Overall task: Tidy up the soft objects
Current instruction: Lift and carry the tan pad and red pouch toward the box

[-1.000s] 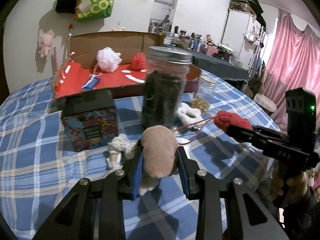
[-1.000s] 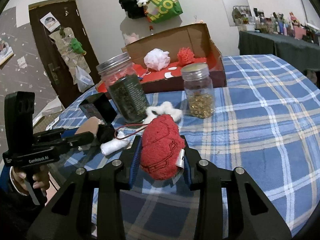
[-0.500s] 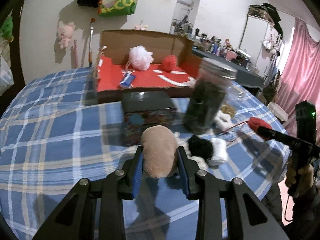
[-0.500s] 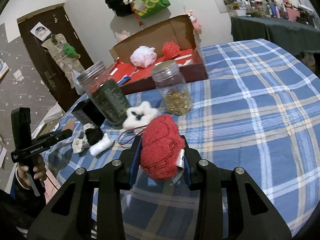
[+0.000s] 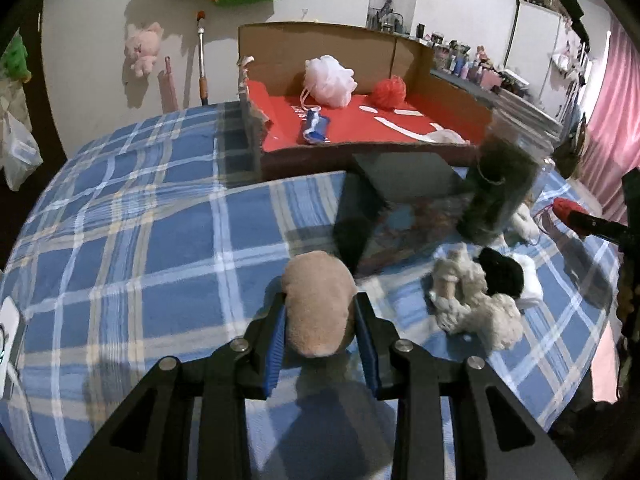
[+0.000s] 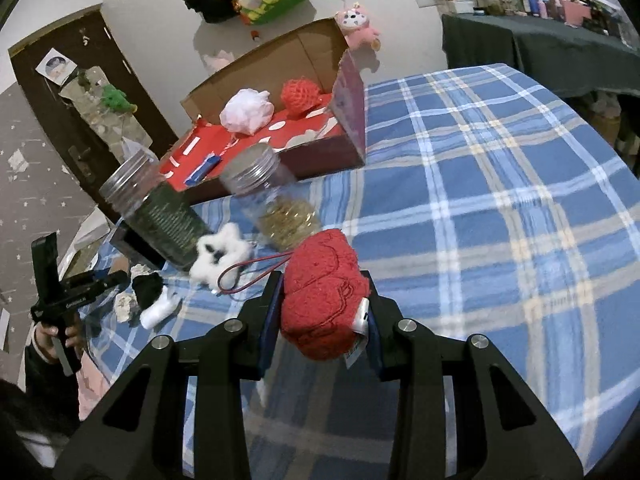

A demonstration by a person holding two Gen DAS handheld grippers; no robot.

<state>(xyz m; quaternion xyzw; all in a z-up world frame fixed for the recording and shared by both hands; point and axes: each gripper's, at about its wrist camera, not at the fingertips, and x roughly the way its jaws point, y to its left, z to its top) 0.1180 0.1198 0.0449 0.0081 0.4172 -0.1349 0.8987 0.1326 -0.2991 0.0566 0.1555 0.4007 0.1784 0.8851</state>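
Tan plush [image 5: 318,306] between left gripper [image 5: 320,344] pads, above plaid tablecloth [image 5: 140,248]

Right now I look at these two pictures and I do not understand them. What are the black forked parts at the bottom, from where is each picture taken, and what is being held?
The black forks are two hand-held grippers; a person carries one in each hand, and a camera on each looks forward along its fingers. So one picture is the left gripper's view and the other the right's.

The left gripper is closed on a tan plush toy. The right gripper is closed on a red plush toy.

Below is a table with a blue checked cloth. On it stand a cardboard box holding a white bath puff and a red one, two lidded jars, a dark tin and a few more soft toys.
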